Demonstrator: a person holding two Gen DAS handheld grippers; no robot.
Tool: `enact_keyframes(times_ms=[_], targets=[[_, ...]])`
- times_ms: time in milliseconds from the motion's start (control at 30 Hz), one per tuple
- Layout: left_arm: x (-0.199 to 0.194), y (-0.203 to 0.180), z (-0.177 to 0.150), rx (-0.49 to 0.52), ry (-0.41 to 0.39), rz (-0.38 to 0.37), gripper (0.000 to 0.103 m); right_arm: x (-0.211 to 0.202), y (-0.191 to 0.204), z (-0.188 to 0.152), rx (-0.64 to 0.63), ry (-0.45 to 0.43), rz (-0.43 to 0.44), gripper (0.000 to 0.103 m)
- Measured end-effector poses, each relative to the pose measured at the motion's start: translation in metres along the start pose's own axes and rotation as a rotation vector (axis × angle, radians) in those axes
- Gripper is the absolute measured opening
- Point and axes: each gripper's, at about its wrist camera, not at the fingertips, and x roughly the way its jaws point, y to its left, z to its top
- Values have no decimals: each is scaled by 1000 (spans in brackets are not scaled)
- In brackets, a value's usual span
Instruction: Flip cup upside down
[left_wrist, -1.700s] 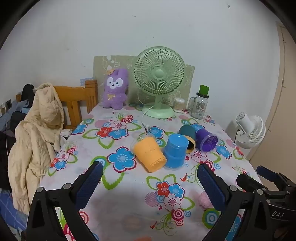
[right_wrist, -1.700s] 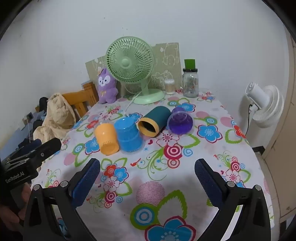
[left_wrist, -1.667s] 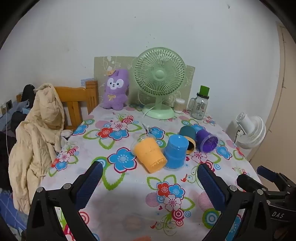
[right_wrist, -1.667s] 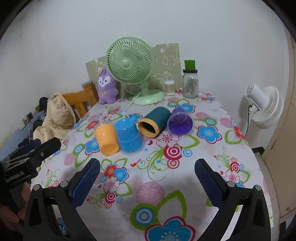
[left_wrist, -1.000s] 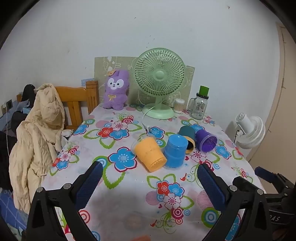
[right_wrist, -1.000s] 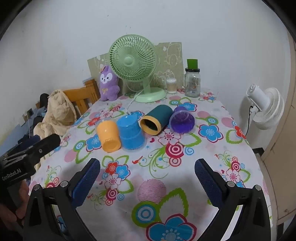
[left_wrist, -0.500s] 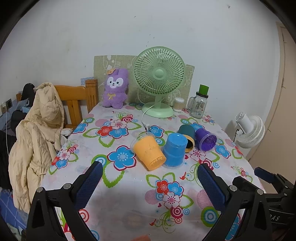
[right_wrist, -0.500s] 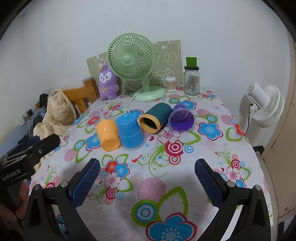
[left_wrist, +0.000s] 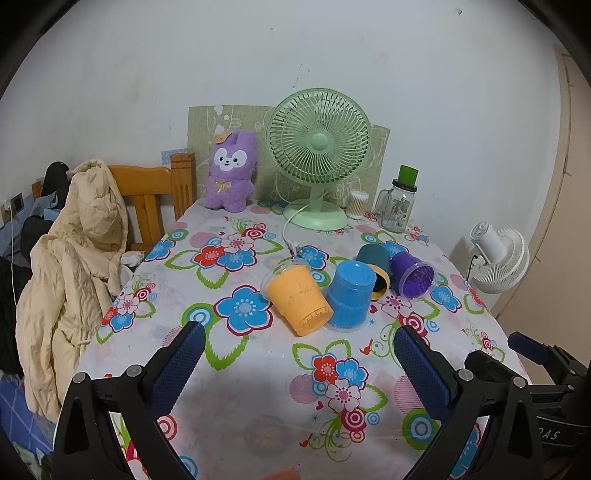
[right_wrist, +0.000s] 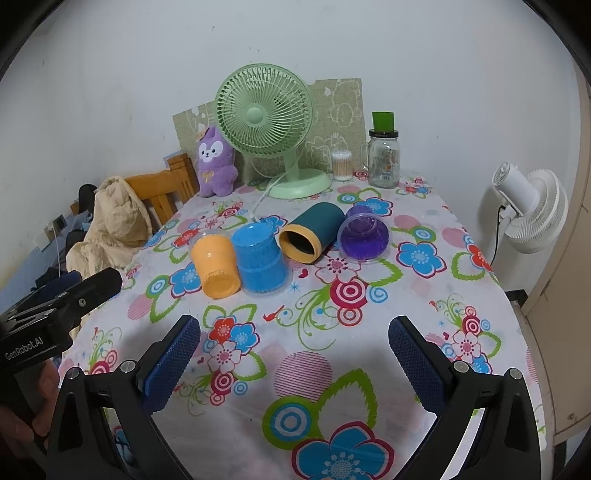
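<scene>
Several cups sit mid-table on a floral cloth. An orange cup (left_wrist: 297, 299) (right_wrist: 216, 264) lies tilted on its side. A blue cup (left_wrist: 349, 293) (right_wrist: 260, 260) stands upside down. A teal cup with a yellow rim (left_wrist: 373, 264) (right_wrist: 312, 232) and a purple cup (left_wrist: 412, 273) (right_wrist: 364, 232) lie on their sides. My left gripper (left_wrist: 297, 360) is open and empty above the near table edge. My right gripper (right_wrist: 293, 354) is open and empty, short of the cups. The left gripper's body (right_wrist: 59, 314) shows in the right wrist view.
A green desk fan (left_wrist: 319, 162), a purple plush (left_wrist: 229, 171), a glass jar with a green lid (left_wrist: 399, 205) and a cotton swab tub (left_wrist: 356, 205) stand at the back. A wooden chair with a beige coat (left_wrist: 70, 258) is left; a white fan (left_wrist: 498, 258) is right.
Both grippers have shifted only slightly over the near table edge. The cups have not moved.
</scene>
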Motion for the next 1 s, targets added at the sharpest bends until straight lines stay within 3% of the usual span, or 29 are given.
enact_keyframes(times_ms=[533, 800, 1000], targets=[[18, 23, -7, -43, 54, 14, 103, 24, 10, 3, -24, 49, 14, 103], [40, 67, -15, -127, 114, 70, 103, 67, 38, 18, -100, 106, 86, 103], [58, 103, -18, -173, 154, 143, 103, 113, 79, 26, -248, 114, 127, 103]])
